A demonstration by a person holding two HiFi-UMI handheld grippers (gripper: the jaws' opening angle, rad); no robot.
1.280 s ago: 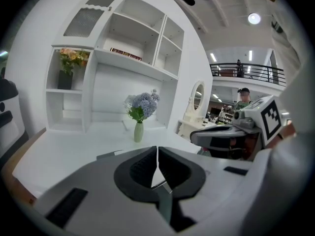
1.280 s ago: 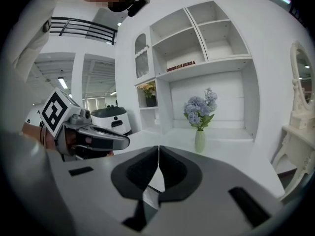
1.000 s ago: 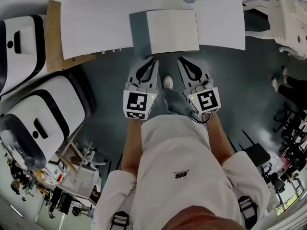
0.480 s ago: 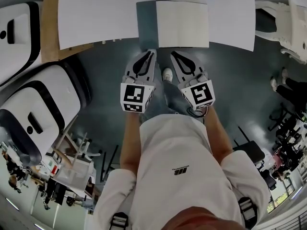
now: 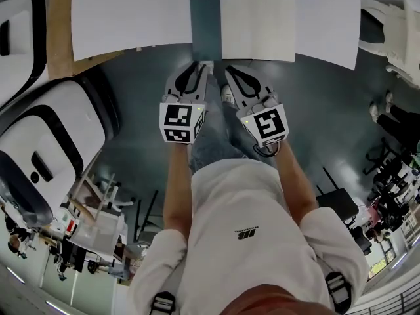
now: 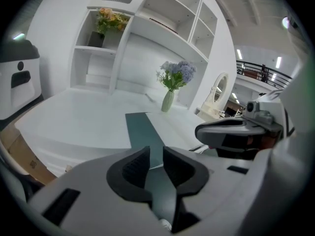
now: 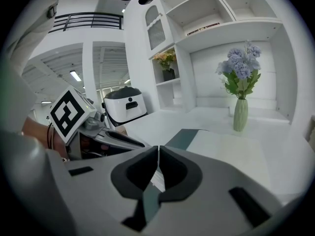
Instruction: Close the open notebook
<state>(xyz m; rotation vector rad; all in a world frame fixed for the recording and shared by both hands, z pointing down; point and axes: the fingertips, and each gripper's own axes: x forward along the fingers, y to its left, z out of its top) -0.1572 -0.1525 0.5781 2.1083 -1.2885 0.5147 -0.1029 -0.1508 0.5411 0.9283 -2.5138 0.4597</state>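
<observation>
The open notebook (image 5: 257, 25) lies at the white table's near edge, with a dark teal cover (image 5: 205, 21) spread to the left and a white page to the right. My left gripper (image 5: 201, 65) hovers just short of the teal cover's front edge. In the left gripper view its pads (image 6: 134, 166) stand a narrow gap apart, with the teal cover (image 6: 142, 129) showing between them and nothing held. My right gripper (image 5: 230, 71) sits beside it, below the white page's near left corner. Its jaws (image 7: 158, 154) are pressed together and empty, with the notebook (image 7: 216, 146) ahead.
The white table (image 5: 131, 12) spans the top of the head view. A vase of flowers (image 7: 240, 113) stands behind the notebook. Cardboard (image 5: 59, 18) and white rounded machines (image 5: 46, 143) stand on the left, and white furniture (image 5: 394, 25) on the right. Shelves line the wall.
Both grippers have moved forward, closer to the table's edge and the notebook's front edge. The notebook still lies open.
</observation>
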